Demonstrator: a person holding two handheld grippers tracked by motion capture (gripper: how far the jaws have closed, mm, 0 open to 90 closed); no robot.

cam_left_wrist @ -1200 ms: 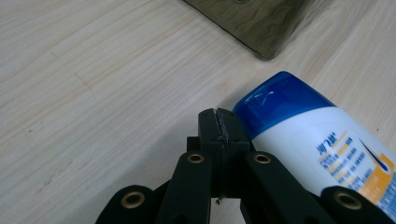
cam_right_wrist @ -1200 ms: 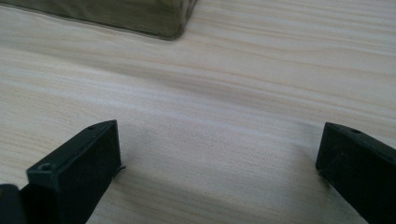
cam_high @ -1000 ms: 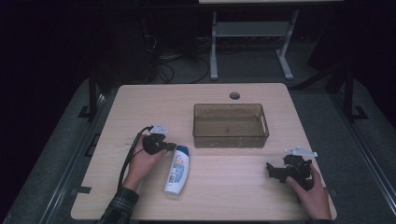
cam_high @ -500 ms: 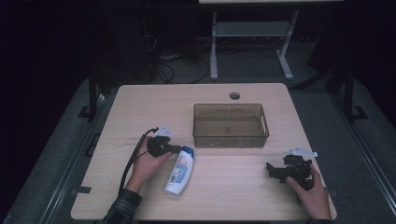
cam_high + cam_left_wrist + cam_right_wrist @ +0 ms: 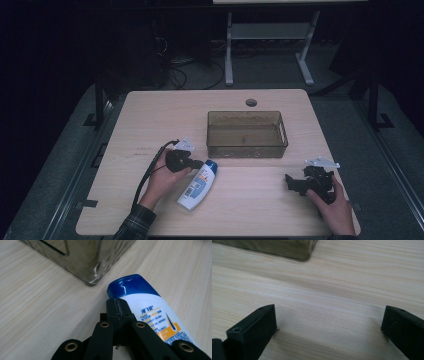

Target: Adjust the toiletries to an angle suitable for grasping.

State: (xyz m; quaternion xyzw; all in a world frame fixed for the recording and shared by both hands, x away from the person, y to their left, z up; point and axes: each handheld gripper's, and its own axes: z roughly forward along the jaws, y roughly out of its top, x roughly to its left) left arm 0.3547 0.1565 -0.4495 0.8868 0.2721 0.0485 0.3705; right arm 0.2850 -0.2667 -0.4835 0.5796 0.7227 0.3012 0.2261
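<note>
Hand-held gripper — Chinese-labelled bottle

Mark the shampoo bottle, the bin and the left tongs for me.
White plastic shampoo bottle with blue cap [image 5: 196, 186]: high view, on its label.
Translucent brown rectangular plastic bin [image 5: 246, 150]: high view, near wall.
Left tongs [image 5: 119, 312]: left gripper view, closed jaw tips.

The left gripper has advanced across the table toward the shampoo bottle, from a position well to the left of the bottle's blue cap to one just beside it. In the left gripper view its jaws are pressed together, tips at the cap end of the bottle. The left hand and forearm have shifted with it.
</note>
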